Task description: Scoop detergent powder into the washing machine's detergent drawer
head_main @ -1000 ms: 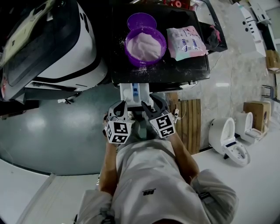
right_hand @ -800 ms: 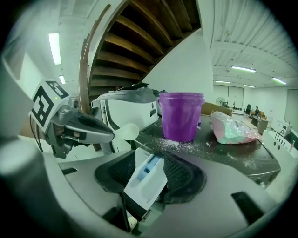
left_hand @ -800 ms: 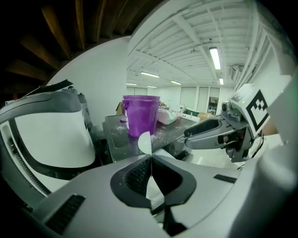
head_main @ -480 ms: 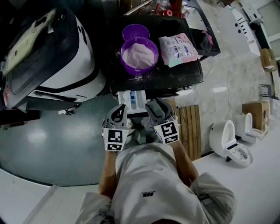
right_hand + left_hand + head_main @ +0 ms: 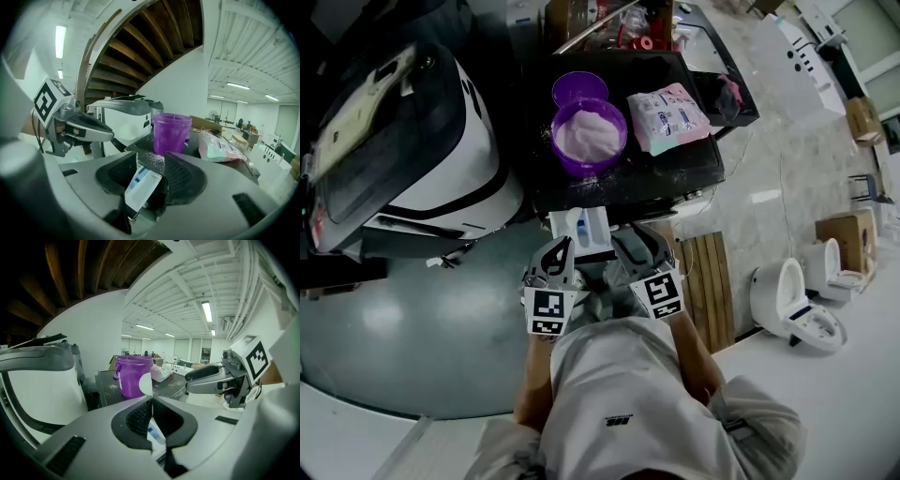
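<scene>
Detergent drawer (image 5: 581, 228) stands pulled out from front of washing machine (image 5: 675, 169), just far of my tongs. Powder inside it: cannot tell. Purple bucket (image 5: 589, 139) of powder sits on machine top, far of drawer, with detergent bag (image 5: 667, 115) to its right.

Change within last second: my left gripper (image 5: 560, 248) went from spread to pressed together, nothing seen between pads. My right gripper (image 5: 633, 242) is spread and empty.

Judgement: I hold no scoop; drawer is open to receive powder.

Bucket (image 5: 589, 139) stands on the washing machine (image 5: 675, 167) top, lid (image 5: 579, 89) behind it, bag (image 5: 667, 116) to its right. Drawer (image 5: 584, 229) projects from the machine's front, below the bucket. Scoop (image 5: 144, 384) sits in the left gripper (image 5: 561, 247), just before the drawer.
</scene>
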`<state>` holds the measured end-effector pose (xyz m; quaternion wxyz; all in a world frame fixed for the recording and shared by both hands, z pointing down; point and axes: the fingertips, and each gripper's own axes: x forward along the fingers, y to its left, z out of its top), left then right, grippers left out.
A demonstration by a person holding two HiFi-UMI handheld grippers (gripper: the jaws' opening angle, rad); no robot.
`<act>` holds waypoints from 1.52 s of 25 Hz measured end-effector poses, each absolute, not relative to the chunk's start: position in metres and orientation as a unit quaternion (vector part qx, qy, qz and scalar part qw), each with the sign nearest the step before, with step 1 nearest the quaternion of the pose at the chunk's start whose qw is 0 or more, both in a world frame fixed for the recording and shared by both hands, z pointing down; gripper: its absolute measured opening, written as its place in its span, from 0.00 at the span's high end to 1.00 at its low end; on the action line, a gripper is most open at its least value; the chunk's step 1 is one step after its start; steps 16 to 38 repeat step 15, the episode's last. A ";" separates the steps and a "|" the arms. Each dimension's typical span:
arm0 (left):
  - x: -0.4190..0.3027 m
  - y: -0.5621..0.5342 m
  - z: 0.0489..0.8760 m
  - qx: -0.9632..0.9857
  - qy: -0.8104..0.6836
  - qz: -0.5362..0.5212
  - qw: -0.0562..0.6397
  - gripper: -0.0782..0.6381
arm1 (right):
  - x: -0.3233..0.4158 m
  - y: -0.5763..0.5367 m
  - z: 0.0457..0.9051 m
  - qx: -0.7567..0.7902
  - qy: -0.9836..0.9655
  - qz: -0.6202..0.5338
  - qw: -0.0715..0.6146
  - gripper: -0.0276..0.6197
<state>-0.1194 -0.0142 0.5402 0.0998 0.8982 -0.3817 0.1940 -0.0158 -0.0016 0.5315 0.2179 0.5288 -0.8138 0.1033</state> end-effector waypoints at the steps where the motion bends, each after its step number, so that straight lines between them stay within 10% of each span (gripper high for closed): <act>1: -0.119 -0.014 0.540 0.899 -0.381 0.192 0.100 0.87 | -0.016 -0.002 0.530 0.530 -0.813 0.103 0.218 0.67; 38: -0.106 -0.023 0.531 0.902 -0.374 0.186 0.104 0.87 | 0.003 -0.012 0.517 0.536 -0.811 0.101 0.213 0.67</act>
